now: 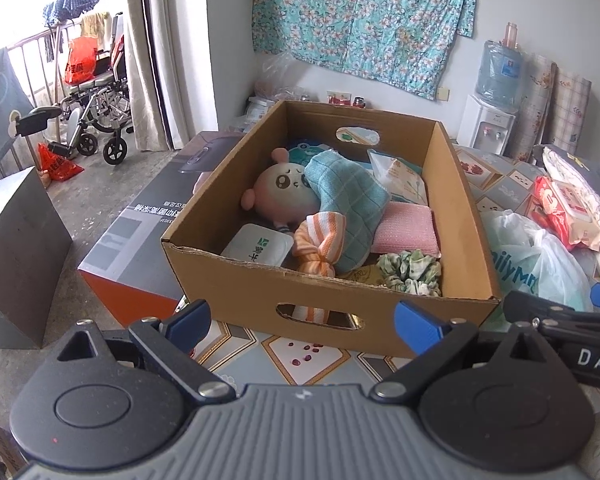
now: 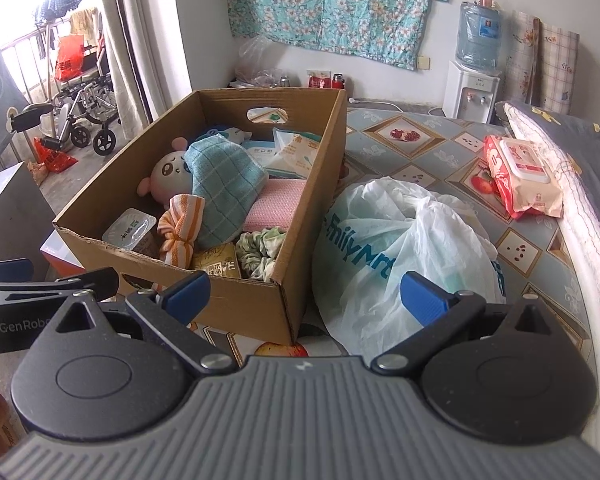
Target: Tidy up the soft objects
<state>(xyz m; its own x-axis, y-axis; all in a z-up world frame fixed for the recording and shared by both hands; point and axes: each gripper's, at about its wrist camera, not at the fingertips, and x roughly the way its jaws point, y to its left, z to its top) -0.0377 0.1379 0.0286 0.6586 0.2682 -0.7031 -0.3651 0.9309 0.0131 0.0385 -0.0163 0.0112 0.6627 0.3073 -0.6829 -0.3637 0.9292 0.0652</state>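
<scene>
An open cardboard box [image 1: 236,276] [image 2: 236,304] stands on the patterned table. It holds a pink plush doll [image 1: 278,196] [image 2: 168,182], a teal checked cloth [image 1: 346,200] [image 2: 224,184], an orange-striped cloth [image 1: 320,246] [image 2: 180,232], a pink sponge cloth [image 1: 406,230] [image 2: 274,204], a green floral scrunchie [image 1: 412,272] [image 2: 260,254] and several packets. My left gripper [image 1: 302,326] is open and empty, just before the box's near wall. My right gripper [image 2: 304,298] is open and empty, before the box's near right corner and a white plastic bag [image 2: 388,248] [image 1: 540,256].
A red wet-wipes pack [image 2: 520,176] [image 1: 566,210] lies on the table at the right, by a folded quilt [image 2: 572,184]. A large black-and-orange carton [image 1: 148,232] stands left of the box. A water dispenser [image 2: 474,72] stands at the back wall, a wheelchair [image 1: 96,92] at the far left.
</scene>
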